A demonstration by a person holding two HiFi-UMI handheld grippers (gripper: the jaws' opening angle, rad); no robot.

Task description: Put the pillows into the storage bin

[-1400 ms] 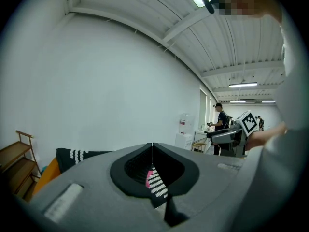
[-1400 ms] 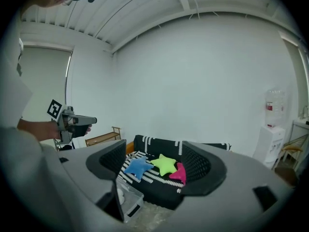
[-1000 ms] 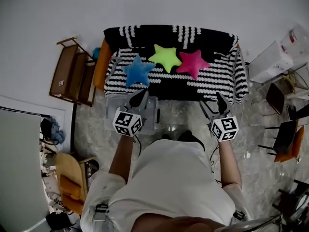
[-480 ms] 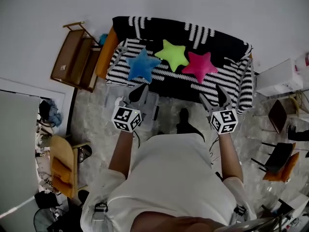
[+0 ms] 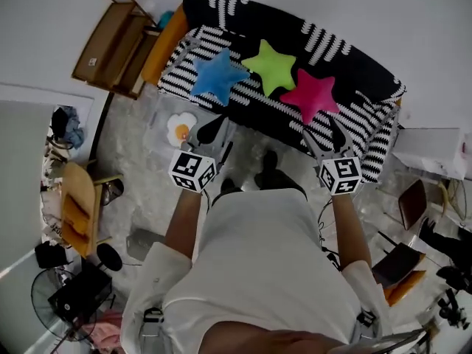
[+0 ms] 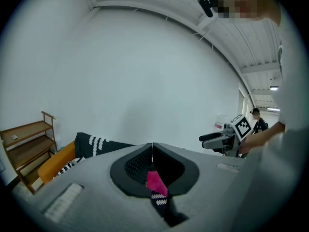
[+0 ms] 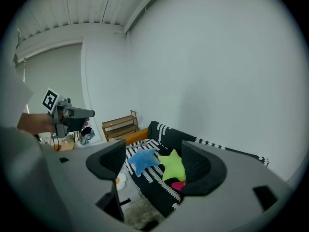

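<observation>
Pillows, head view: blue pillow (image 5: pixel 217 76), green pillow (image 5: pixel 271 66) and pink pillow (image 5: pixel 313 94), all plush stars, lie flat in a close row on the seat of the striped sofa (image 5: pixel 354 116).
Grippers, head view: left gripper (image 5: pixel 215 124) hangs just in front of the sofa below the blue pillow. The right gripper (image 5: pixel 322 133) hangs below the pink pillow. Neither touches a pillow.
Left gripper view: fingers together, tips meeting, nothing clamped; a sliver of pink pillow and striped sofa shows beyond them.
Right gripper view: fingers well apart and empty. Between them, further off, the blue and green pillows lie on the sofa, with a corner of pink beside the right finger.
</observation>
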